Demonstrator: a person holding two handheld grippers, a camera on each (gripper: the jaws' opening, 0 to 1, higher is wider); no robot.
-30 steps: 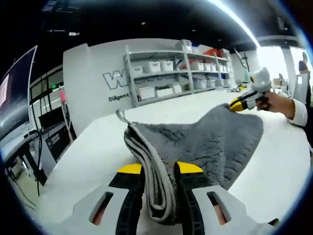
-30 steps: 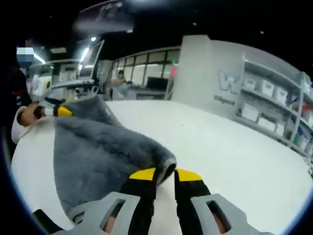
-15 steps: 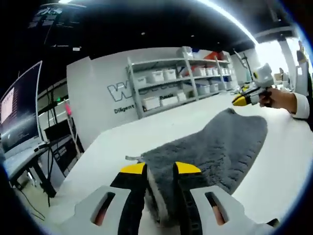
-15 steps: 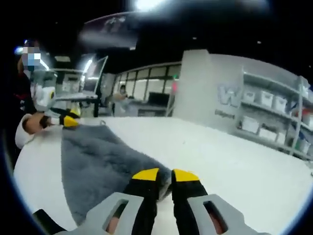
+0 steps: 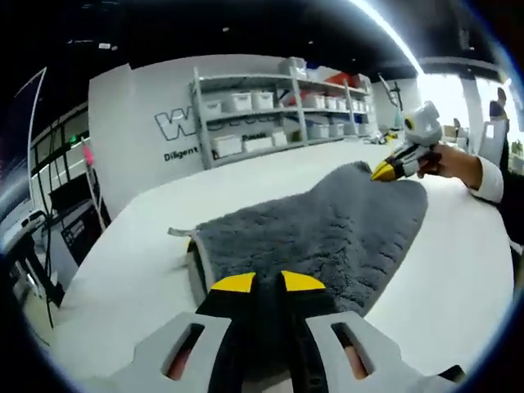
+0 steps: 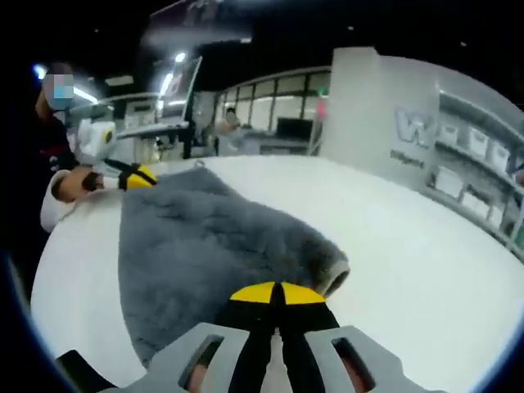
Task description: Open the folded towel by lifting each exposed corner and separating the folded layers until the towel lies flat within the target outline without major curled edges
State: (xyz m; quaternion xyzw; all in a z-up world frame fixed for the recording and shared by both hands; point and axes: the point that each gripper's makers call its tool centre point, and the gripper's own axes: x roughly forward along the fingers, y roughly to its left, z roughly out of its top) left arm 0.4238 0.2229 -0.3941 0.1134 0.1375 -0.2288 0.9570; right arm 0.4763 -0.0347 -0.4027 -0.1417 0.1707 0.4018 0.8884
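A grey fluffy towel lies stretched along the white table between my two grippers. My left gripper is shut on its near edge, yellow tips close together. A hanging loop sticks out at the near left corner. At the far corner, a hand holds my right gripper against the towel. In the right gripper view the towel spreads ahead, one edge rolled. My right gripper is shut at that edge, tips touching. The left gripper pinches the far end.
Metal shelves with white bins stand past the table's far edge, beside a wall with lettering. A monitor on a stand rises behind the far end. Bare table lies right of the towel. A person's sleeve is at the left.
The bunched folds that filled my left jaws have dropped out, and the jaws have closed to a narrow gap. The towel has been pulled longer and lies flatter. My right jaws have closed fully.
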